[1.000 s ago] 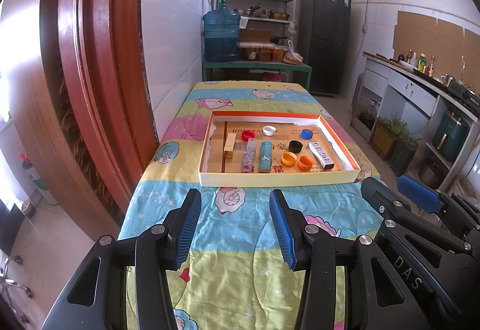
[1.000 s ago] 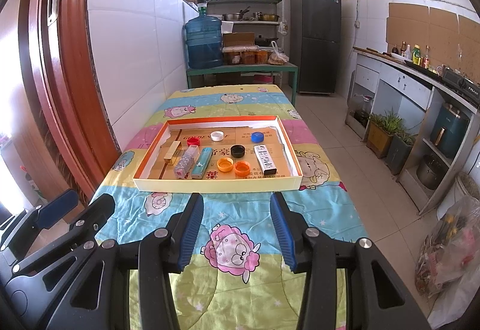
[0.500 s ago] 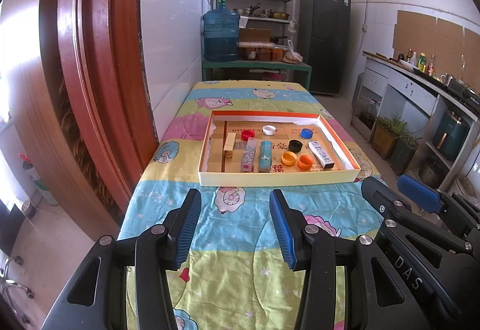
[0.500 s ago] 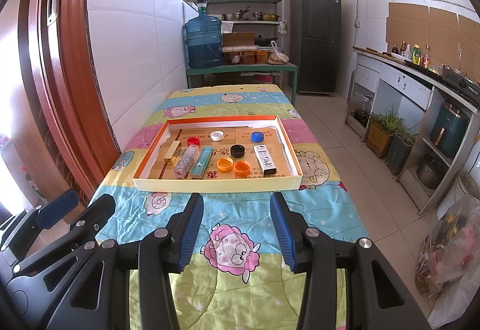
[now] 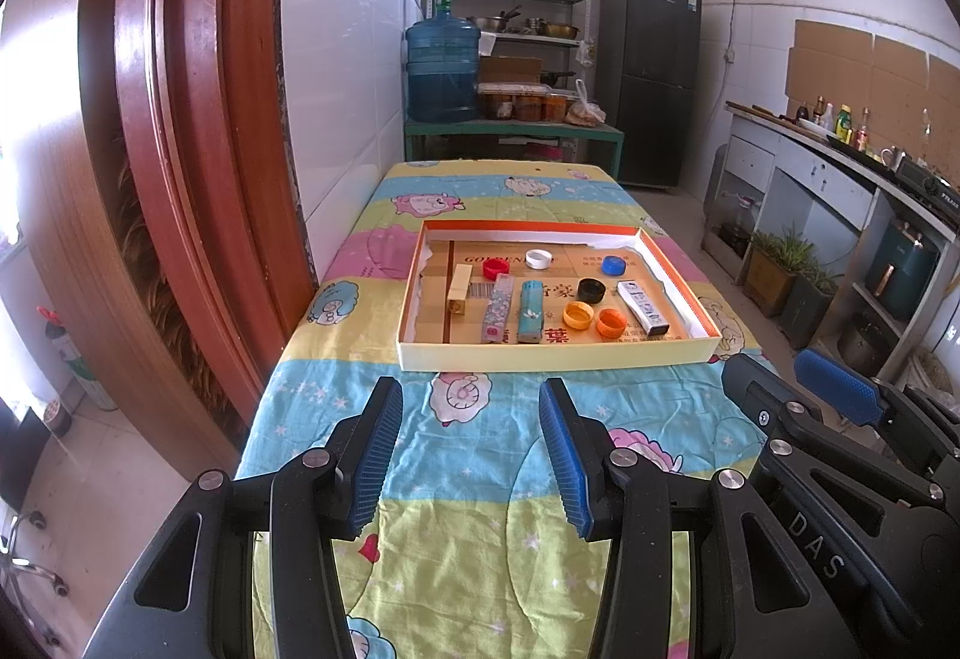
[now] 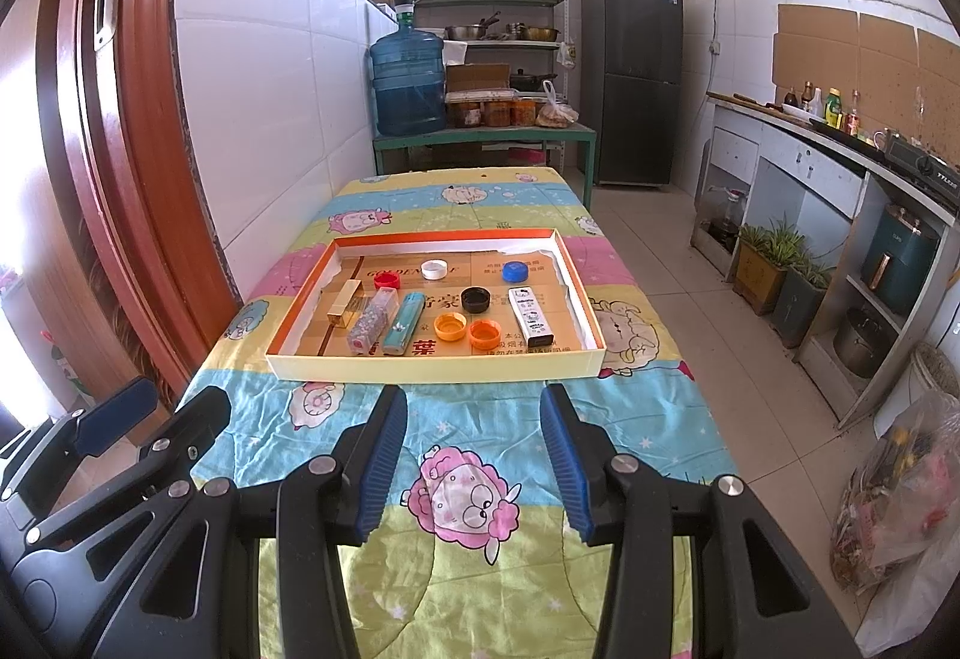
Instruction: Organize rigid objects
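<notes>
A shallow orange-rimmed cardboard tray (image 5: 558, 356) (image 6: 432, 364) lies mid-table on the cartoon cloth. Inside it are several bottle caps: red (image 5: 495, 268), white (image 5: 538, 258), blue (image 5: 613, 265), black (image 5: 591, 289) and two orange (image 5: 611, 323). Beside them lie a gold box (image 5: 459, 288), a patterned box (image 5: 498, 310), a teal box (image 5: 530, 311) and a white box (image 5: 643, 306). My left gripper (image 5: 471, 455) hovers open and empty over the cloth, short of the tray. My right gripper (image 6: 474, 455) is likewise open and empty, also seen at the right of the left wrist view.
The table (image 6: 480, 191) stands against a tiled wall, with a red wooden door frame (image 5: 174, 119) on the left. Behind it a green bench carries a blue water jug (image 5: 443, 71). A fridge (image 6: 633, 77), a counter (image 6: 840, 143) and floor pots are on the right.
</notes>
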The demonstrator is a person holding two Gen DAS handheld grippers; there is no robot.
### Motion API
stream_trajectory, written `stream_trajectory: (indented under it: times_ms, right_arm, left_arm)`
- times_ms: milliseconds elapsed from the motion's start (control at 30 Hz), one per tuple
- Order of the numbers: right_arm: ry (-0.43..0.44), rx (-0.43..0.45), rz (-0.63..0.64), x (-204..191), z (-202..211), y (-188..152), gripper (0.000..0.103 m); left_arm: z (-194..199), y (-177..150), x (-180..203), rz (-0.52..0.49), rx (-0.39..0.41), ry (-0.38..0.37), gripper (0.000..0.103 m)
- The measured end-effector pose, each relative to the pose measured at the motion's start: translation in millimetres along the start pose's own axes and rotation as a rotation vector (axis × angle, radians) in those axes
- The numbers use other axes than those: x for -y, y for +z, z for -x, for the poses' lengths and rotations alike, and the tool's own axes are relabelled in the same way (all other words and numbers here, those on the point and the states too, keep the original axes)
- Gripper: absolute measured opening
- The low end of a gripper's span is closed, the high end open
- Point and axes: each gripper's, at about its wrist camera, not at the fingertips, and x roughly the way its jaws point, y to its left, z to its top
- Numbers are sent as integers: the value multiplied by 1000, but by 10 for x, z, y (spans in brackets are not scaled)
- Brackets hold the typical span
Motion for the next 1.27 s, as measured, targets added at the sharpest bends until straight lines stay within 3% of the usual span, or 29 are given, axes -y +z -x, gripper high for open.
stream_trajectory:
  times_ms: [1267]
  right_arm:
    - [4,-5,-2,-20,-29,-16,46]
  left_arm:
    - [-1,-75,-7,6,0,9,49]
